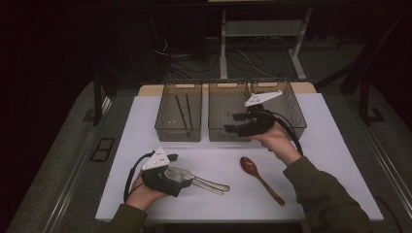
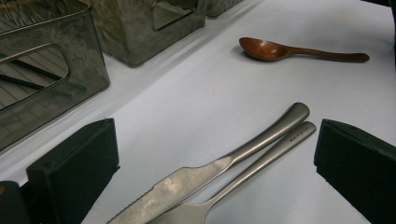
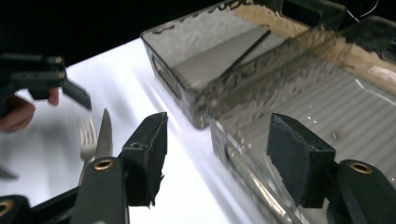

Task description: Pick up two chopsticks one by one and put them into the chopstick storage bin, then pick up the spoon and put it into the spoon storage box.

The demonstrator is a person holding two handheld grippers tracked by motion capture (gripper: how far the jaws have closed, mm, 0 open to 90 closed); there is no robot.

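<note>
From the high view, the white bench (image 1: 145, 121) carries two smoky clear bins side by side at its far edge. The left bin (image 1: 179, 112) holds a pair of dark chopsticks (image 1: 183, 110) lying lengthwise. The middle bin (image 1: 228, 104) stands just beside it, and the right gripper (image 1: 232, 122) hangs over that bin's near wall, held in a hand (image 1: 273, 138) that comes from the lower right in a green sleeve. Its jaws stand partly apart with nothing between them. Near the front left, the left gripper (image 1: 180, 175) rests low over the bench, its nose over the blade ends of a metal knife (image 1: 210, 183) and a metal fork (image 1: 214, 188), whose handles point right. A wooden spoon (image 1: 260, 178) lies well apart to their right, bowl toward the bins.

In the left gripper view, the left gripper's (image 2: 215, 154) jaws stand wide open on either side of the knife (image 2: 224, 165) and fork (image 2: 259, 163), which lie touching each other on the bench; neither pad touches them. The wooden spoon (image 2: 299, 50) lies farther off, and the bins stand at the upper left.

In the right gripper view, the right gripper's (image 3: 217, 154) jaws are open and empty, straddling the near wall of the middle bin (image 3: 243, 168). The left bin (image 3: 196, 70) lies beyond, a chopstick (image 3: 245, 49) inside it. At left, the fork (image 3: 87, 135) and knife (image 3: 103, 135) lie on the bench below the other gripper.
</note>
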